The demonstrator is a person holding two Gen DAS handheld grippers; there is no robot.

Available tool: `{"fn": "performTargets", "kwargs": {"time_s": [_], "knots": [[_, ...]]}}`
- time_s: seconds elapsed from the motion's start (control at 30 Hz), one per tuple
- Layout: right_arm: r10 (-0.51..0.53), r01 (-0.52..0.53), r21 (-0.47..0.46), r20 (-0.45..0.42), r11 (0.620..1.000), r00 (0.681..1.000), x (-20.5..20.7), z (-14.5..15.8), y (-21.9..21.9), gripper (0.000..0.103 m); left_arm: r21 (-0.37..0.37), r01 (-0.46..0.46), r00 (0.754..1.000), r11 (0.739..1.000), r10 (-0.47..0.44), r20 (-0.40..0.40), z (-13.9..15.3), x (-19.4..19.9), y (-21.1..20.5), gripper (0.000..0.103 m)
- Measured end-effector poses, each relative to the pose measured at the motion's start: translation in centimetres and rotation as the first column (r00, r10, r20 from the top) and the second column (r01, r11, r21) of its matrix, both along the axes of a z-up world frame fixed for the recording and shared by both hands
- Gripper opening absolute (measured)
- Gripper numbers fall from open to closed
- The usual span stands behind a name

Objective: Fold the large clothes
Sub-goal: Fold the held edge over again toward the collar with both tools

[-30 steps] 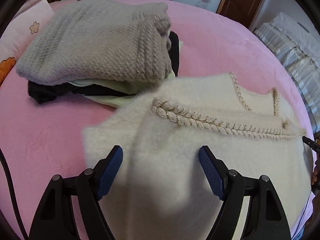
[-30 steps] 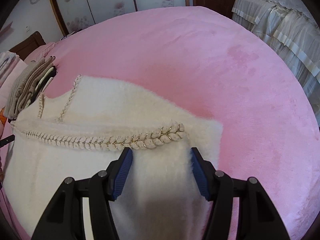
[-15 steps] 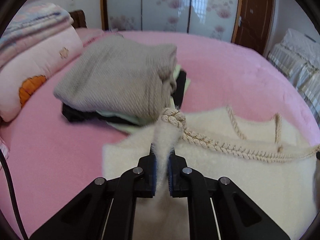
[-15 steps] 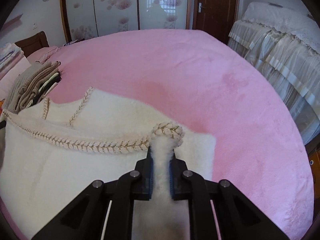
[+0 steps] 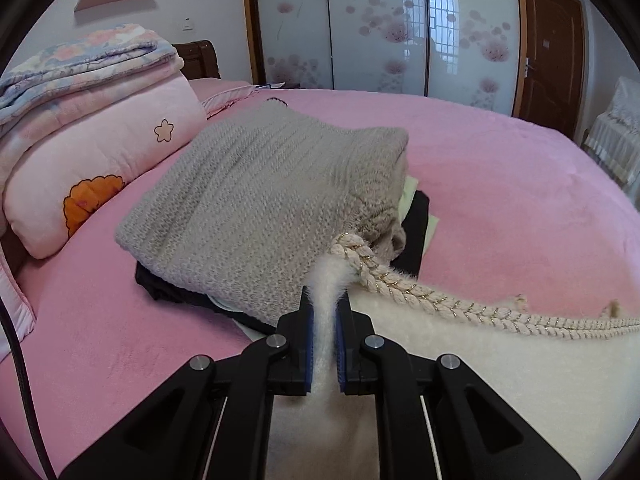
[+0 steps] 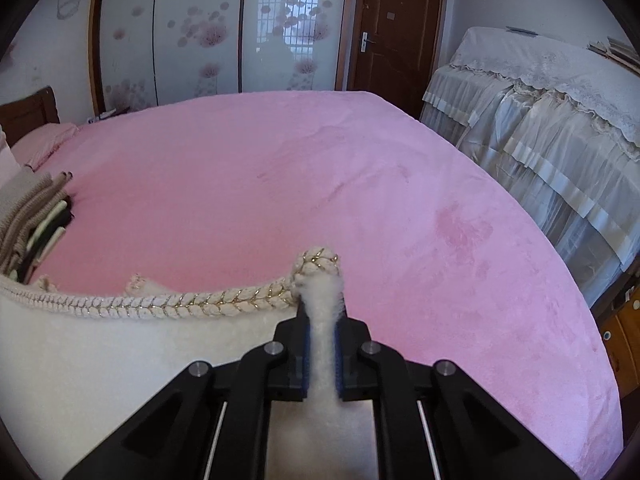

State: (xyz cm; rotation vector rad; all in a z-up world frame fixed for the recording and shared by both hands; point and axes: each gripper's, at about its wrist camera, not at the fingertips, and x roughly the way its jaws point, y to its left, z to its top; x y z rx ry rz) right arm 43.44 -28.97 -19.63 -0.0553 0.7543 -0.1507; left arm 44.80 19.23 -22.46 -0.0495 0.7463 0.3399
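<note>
The fluffy cream sweater with braided rope trim (image 5: 500,368) lies on the pink plush-covered bed (image 5: 520,200), one end of its braided edge pinched in the left gripper (image 5: 323,320), the other in the right gripper (image 6: 322,328). Beyond the left gripper, touching that edge, sits a stack of folded clothes topped by a grey knitted sweater (image 5: 264,204). Left of the stack lie folded pink flowered quilts (image 5: 88,136). A lace-draped piece of furniture (image 6: 540,120) stands right of the bed.

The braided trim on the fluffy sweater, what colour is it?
Cream with gold threads; the braided trim shows best in the right wrist view.

Right claw (image 6: 322,334) clamped on cream sweater (image 6: 100,360)
</note>
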Motion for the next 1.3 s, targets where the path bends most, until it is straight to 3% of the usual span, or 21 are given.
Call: {"fn": "performTargets", "kwargs": {"time_s": [0.13, 0.2, 0.27, 0.33, 0.47, 0.6, 0.63, 0.73, 0.83, 0.93, 1.07, 1.13, 1.23, 1.3], "knots": [[-0.028, 0.025, -0.032, -0.126, 0.999, 0.992, 1.8, -4.2, -0.3, 0.008, 0.039, 0.000, 1.000, 0.999, 0.000, -0.004, -2.6, 0.8, -0.5, 0.007], [-0.029, 0.026, -0.022, -0.152, 0.999, 0.988, 1.9, -4.9, -0.3, 0.010, 0.035, 0.002, 1.000, 0.999, -0.002, -0.006, -2.9, 0.8, -0.6, 0.007], [-0.040, 0.032, -0.053, -0.141, 0.998, 0.989, 1.6, -4.2, -0.1, 0.022, 0.035, 0.014, 1.000, 0.999, -0.014, -0.012, -2.5, 0.8, -0.7, 0.008], [-0.064, 0.047, -0.117, -0.142, 0.992, 0.988, 0.9, -3.3, 0.5, 0.032, 0.012, 0.030, 0.999, 0.999, -0.030, -0.031, -1.7, 0.5, -0.6, 0.015], [-0.019, 0.006, -0.164, -0.076, 0.986, 0.997, -2.5, 0.5, 2.8, 0.034, -0.102, 0.067, 0.995, 0.992, -0.075, -0.072, 1.8, -1.2, -0.8, 0.047], [0.144, -0.142, -0.147, 0.005, 0.979, 0.990, -8.0, 4.4, 7.9, 0.039, -0.061, 0.187, 0.981, 0.981, -0.190, -0.047, 6.6, -5.4, -5.1, 0.085], [0.182, -0.181, -0.120, 0.001, 0.976, 0.983, -9.2, 4.9, 9.5, 0.039, -0.052, 0.213, 0.976, 0.976, -0.215, -0.041, 7.4, -6.6, -6.5, 0.089], [0.272, -0.272, 0.033, -0.007, 0.962, 0.962, -12.0, 5.7, 13.4, 0.039, -0.086, 0.256, 0.965, 0.963, -0.260, -0.035, 8.5, -9.8, -9.6, 0.090], [0.354, -0.347, 0.169, -0.009, 0.922, 0.935, -14.1, 4.9, 16.5, 0.039, -0.137, 0.223, 0.973, 0.965, -0.228, -0.019, 7.5, -12.6, -11.1, 0.090], [0.379, -0.374, 0.146, -0.011, 0.916, 0.925, -15.6, 3.1, 19.0, 0.039, -0.188, 0.144, 0.988, 0.971, -0.150, -0.018, 4.5, -14.9, -11.1, 0.090], [0.391, -0.374, 0.156, -0.102, 0.914, 0.915, -16.4, -1.2, 19.7, 0.039, -0.307, 0.065, 0.986, 0.949, -0.109, -0.127, -1.9, -16.4, -9.6, 0.086], [0.383, -0.366, 0.151, -0.106, 0.918, 0.918, -16.6, -2.7, 18.3, 0.039, -0.264, 0.045, 0.978, 0.963, -0.097, -0.186, -4.1, -16.4, -9.0, 0.080], [0.316, -0.305, 0.117, -0.088, 0.945, 0.945, -17.2, -2.9, 14.8, 0.039, -0.212, 0.096, 0.984, 0.972, -0.126, -0.129, -4.4, -17.3, -7.5, 0.079], [0.217, -0.214, 0.043, -0.099, 0.976, 0.971, -17.0, -3.2, 11.8, 0.039, -0.148, 0.088, 0.986, 0.985, -0.107, -0.125, -4.3, -17.6, -5.8, 0.079]]}}
